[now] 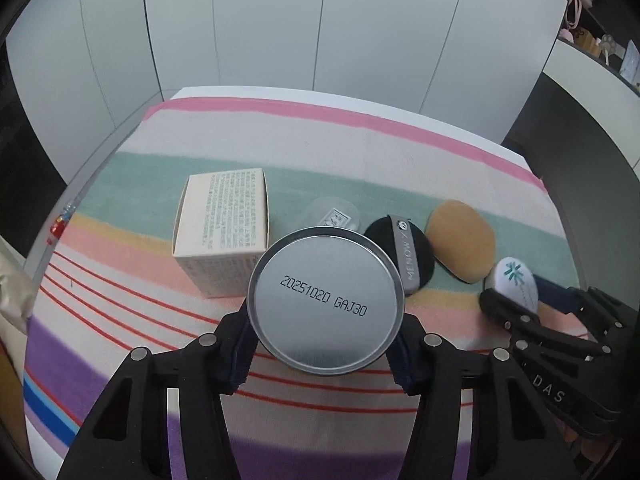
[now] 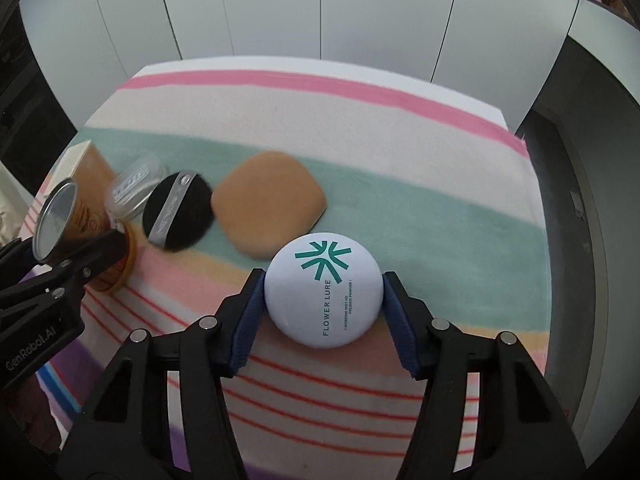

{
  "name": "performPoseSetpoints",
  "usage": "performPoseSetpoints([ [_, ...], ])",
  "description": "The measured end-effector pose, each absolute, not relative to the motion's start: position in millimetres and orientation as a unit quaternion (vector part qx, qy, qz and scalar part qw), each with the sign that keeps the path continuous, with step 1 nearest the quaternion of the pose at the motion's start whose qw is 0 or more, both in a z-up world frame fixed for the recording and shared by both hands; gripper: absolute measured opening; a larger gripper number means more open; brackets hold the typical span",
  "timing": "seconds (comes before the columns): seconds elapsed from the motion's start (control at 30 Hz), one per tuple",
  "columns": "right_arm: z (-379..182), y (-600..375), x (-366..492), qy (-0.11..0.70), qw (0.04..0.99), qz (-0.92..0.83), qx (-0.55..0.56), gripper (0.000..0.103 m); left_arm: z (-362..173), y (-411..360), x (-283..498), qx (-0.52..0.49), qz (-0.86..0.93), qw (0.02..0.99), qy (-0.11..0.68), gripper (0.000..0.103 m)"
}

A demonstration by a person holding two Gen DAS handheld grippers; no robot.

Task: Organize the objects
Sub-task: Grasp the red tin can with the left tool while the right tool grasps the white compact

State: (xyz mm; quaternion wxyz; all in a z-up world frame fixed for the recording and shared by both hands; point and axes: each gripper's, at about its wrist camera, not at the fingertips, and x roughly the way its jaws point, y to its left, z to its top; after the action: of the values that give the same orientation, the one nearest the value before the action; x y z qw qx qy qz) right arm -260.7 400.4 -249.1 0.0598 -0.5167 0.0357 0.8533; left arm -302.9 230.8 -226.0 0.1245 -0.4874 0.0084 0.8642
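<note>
On compact (image 2: 324,294): "FLOWER LURE"

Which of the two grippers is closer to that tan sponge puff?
The right gripper, shut on the white compact, sits just in front of the tan sponge puff. The left gripper holds a can farther left, beyond the black puff.

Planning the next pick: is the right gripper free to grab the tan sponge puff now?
Probably not: the right gripper is shut on the white compact. The tan sponge puff lies uncovered just beyond it.
</note>
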Motion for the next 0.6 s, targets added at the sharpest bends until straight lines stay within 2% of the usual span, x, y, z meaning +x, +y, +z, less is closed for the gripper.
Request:
performPoseSetpoints([
  [0.27,-224,395,-231,0.048,0.066,0.851,-0.519,0.060,-204,225,-280,-0.492,0.860,0.133,0.010,0.056],
  [0.6,-159,387,-194,0.057,0.077,0.859,-0.502,0.060,-141,209,-237,-0.481,0.866,0.135,0.014,0.055],
])
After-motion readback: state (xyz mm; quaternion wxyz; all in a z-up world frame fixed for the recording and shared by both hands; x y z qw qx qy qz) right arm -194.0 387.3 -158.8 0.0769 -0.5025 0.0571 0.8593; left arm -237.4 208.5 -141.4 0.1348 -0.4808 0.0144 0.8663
